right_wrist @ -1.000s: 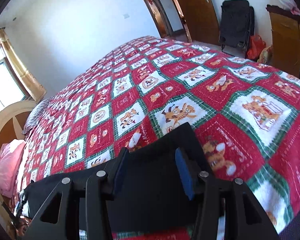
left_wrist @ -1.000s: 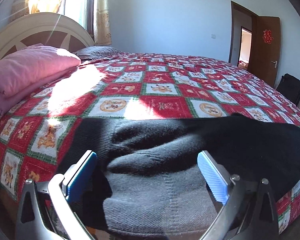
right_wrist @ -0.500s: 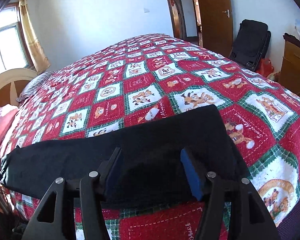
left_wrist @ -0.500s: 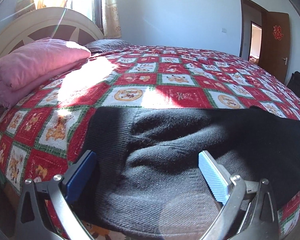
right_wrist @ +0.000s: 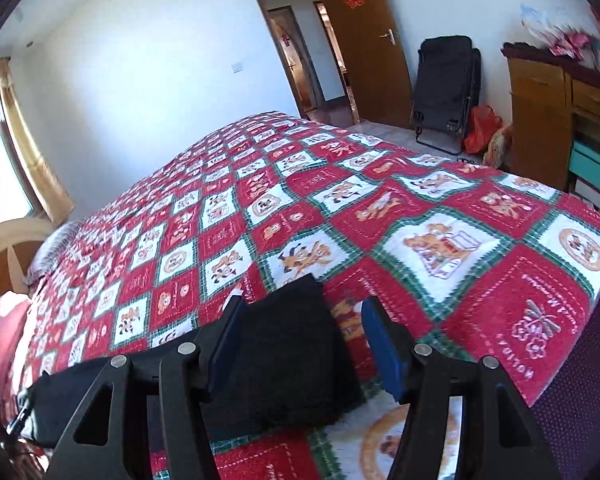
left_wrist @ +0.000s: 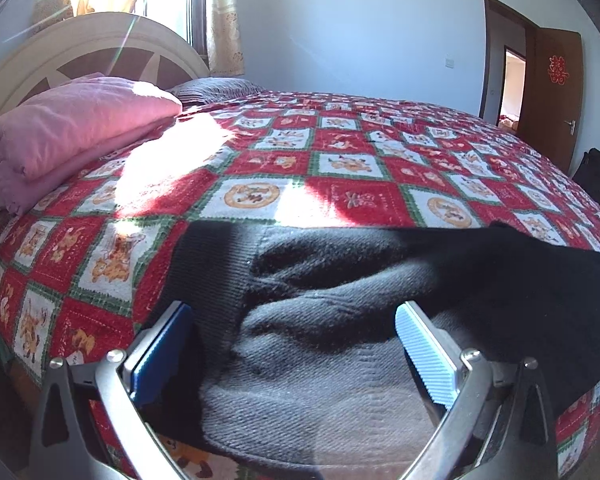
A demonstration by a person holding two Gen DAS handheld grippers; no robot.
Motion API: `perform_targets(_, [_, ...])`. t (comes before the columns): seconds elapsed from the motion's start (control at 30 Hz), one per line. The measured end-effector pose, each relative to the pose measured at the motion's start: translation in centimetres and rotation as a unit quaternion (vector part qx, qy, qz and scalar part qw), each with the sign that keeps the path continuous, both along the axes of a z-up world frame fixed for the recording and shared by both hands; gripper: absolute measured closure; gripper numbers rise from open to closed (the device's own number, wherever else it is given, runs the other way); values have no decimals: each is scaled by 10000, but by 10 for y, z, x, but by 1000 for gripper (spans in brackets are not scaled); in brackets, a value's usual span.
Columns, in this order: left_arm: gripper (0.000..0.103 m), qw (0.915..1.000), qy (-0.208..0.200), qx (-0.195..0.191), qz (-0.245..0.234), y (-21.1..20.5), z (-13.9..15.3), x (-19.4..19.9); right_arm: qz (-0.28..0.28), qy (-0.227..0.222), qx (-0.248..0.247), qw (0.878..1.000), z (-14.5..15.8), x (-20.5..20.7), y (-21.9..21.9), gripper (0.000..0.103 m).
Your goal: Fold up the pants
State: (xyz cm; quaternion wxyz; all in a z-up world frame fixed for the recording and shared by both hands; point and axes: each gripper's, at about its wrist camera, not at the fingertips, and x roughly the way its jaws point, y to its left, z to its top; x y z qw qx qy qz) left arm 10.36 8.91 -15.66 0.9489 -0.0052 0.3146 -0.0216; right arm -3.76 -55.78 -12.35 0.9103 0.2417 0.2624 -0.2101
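Black knit pants (left_wrist: pixel 340 288) lie lengthwise along the near edge of the bed. In the left wrist view the ribbed waistband (left_wrist: pixel 208 272) and bunched seat lie between the open fingers of my left gripper (left_wrist: pixel 292 344), which hovers just over the cloth. In the right wrist view the leg end (right_wrist: pixel 296 344) of the pants lies flat on the quilt. My right gripper (right_wrist: pixel 300 340) is open over that leg end, its left finger above the cloth and its right finger over the quilt.
A red, white and green patchwork quilt (left_wrist: pixel 340 168) covers the bed. A folded pink blanket (left_wrist: pixel 72 136) lies by the headboard (left_wrist: pixel 100 48). A black folding chair (right_wrist: pixel 448 88), a wooden cabinet (right_wrist: pixel 540 116) and an open door (right_wrist: pixel 364 40) stand past the foot.
The right gripper has swung right toward the leg end, so the cuff now sits between its fingers. The left gripper has shifted slightly over the waistband. Both stay open.
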Motion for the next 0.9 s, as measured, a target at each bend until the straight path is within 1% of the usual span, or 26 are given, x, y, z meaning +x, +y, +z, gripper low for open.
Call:
perform_targets(0.1, [0, 9996, -185, -88, -177, -14, 14, -7, 9, -21, 32, 10000, 4, -6, -9, 42])
perform_targets(0.17, [0, 9987, -242, -249, -365, -25, 21, -12, 61, -65, 145, 9999, 5, -9, -15, 42])
perform_targets(0.23, [0, 9973, -282, -323, -595, -41, 25, -17, 107, -107, 298, 9994, 6, -14, -21, 42])
perform_targets(0.37, [0, 9934, -259, -373, -1049, -71, 24, -24, 232, -180, 596, 9978, 11, -23, -25, 42])
perform_targets(0.47, [0, 9914, -128, -307, -1269, -86, 16, -28, 507, -46, 735, 9960, 7, -14, -20, 42])
perform_targets(0.53, [0, 9910, -48, -251, -1317, -90, 9, -29, 655, 163, 782, 9946, -3, -3, -15, 42])
perform_targets(0.63, [0, 9916, 92, -252, -1262, -89, 1, -26, 699, 489, 665, 9941, -19, 17, -8, 43])
perform_targets(0.73, [0, 9925, 148, -271, -1183, -85, -4, -26, 695, 640, 511, 9942, -23, 33, -9, 44])
perform_targets(0.8, [0, 9927, 190, -292, -1153, -84, -7, -25, 731, 709, 631, 9928, -26, 43, -16, 46])
perform_targets(0.83, [0, 9927, 205, -287, -1153, -84, -8, -26, 760, 766, 729, 9915, -29, 49, -21, 48])
perform_targets(0.9, [0, 9927, 200, -236, -1162, -85, -8, -27, 828, 836, 873, 9892, -35, 56, -26, 59])
